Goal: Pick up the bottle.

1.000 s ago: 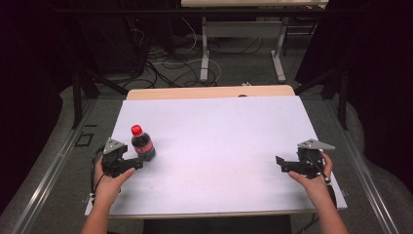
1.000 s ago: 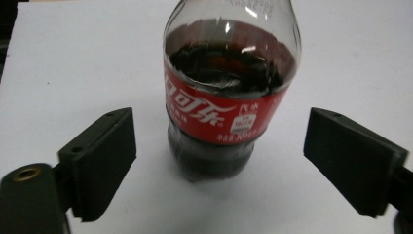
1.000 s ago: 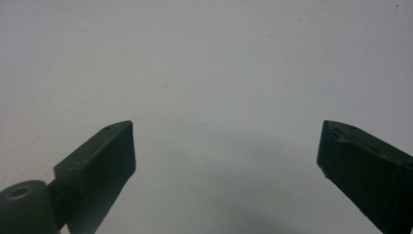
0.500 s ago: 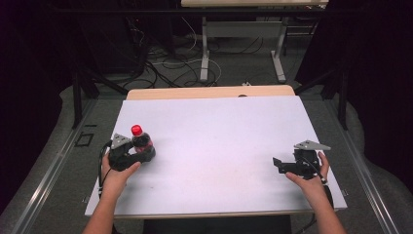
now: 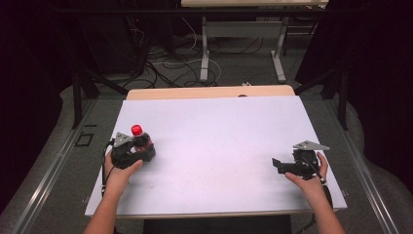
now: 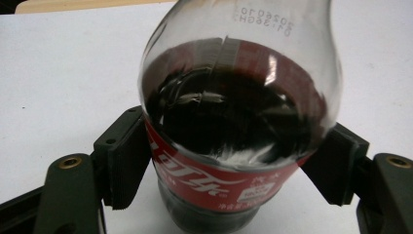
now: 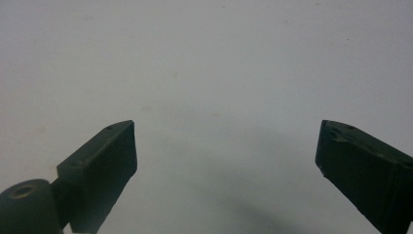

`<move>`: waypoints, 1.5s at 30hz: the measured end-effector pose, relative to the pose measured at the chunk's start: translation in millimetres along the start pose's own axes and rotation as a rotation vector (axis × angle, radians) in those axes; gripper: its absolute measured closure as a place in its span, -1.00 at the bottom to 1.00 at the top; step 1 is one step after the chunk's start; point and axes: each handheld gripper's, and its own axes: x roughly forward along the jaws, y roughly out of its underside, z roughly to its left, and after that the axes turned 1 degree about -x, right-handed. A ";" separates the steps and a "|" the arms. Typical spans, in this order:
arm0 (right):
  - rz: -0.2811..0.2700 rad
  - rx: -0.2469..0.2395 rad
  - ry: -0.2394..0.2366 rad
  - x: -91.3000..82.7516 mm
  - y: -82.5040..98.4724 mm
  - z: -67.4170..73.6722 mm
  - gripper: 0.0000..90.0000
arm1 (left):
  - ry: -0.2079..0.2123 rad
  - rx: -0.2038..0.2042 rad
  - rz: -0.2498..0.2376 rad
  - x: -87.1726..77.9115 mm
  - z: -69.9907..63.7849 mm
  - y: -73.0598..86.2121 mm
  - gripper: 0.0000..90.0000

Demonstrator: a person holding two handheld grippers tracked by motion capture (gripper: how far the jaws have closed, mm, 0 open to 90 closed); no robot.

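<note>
Fingers of the left gripper [image 5: 142, 155] have just closed on the cola bottle [image 5: 140, 142], earlier only beside it

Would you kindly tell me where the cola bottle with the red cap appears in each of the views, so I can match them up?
High view: the cola bottle stands at the table's left, clamped in the left gripper.
Left gripper view: it sits centre frame, with the pads pressed on its red label.
Right gripper view: the bottle is not in it; open jaws over bare table.
Shared landmark: the white table.
</note>
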 end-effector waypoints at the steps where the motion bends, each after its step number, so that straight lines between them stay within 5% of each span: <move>1: 0.001 0.003 0.002 0.2 0.3 0.2 -0.83 | -0.006 0.004 0.001 0.6 -0.8 0.2 -0.41; 17: 0.009 0.001 -0.006 2.9 2.1 -0.9 -0.82 | -0.028 0.015 -0.002 -0.8 -3.3 0.5 -0.36; 27: 0.004 -0.010 -0.006 2.5 2.0 1.1 -0.74 | -0.034 0.059 -0.007 -14.3 -10.9 -6.4 -0.35; 45: -0.016 -0.070 -0.024 2.6 -0.3 10.4 -0.62 | 0.091 0.154 0.031 -37.9 -51.4 -9.7 -0.35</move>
